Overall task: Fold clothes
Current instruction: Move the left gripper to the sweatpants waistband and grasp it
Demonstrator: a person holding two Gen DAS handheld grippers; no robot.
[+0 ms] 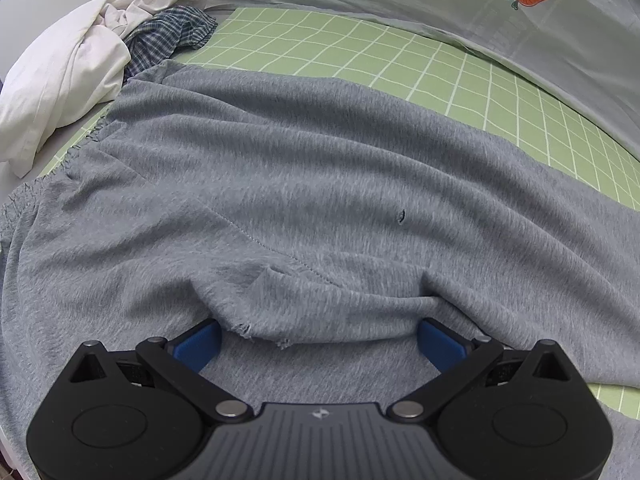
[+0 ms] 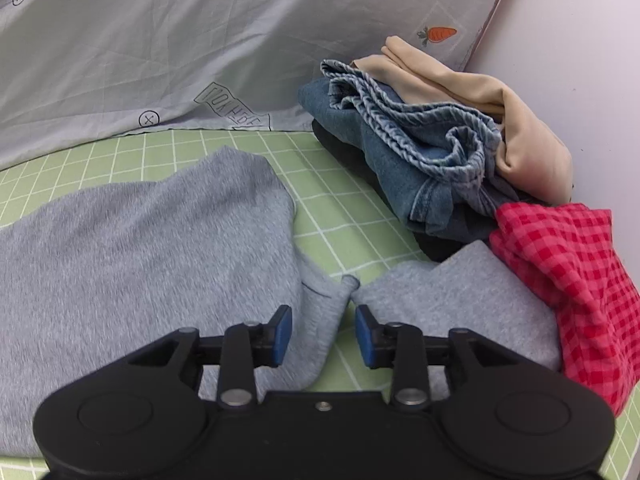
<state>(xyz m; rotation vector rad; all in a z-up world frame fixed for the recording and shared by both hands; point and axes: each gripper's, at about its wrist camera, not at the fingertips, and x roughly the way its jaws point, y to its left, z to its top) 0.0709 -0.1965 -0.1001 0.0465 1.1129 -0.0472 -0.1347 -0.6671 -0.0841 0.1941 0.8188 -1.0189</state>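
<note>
A grey jersey garment (image 1: 280,180) lies spread over the green checked sheet (image 1: 360,52), its gathered waistband at the left edge. My left gripper (image 1: 320,336) stands wide open, pointing steeply down; a bunched fold with a frayed edge lies between its blue fingers (image 1: 200,344), whose tips are hidden under the cloth. In the right wrist view the same grey garment (image 2: 140,260) fills the left, with another grey part at the right. My right gripper (image 2: 324,336) is open, and a narrow grey cloth edge lies between its blue pads (image 2: 282,336) without being pinched.
A white cloth (image 1: 60,80) and a blue plaid garment (image 1: 168,36) sit at the far left. A grey duvet (image 1: 440,8) with a carrot print runs along the back. To the right are piled jeans (image 2: 400,140), a beige garment (image 2: 480,96) and a red gingham cloth (image 2: 568,272).
</note>
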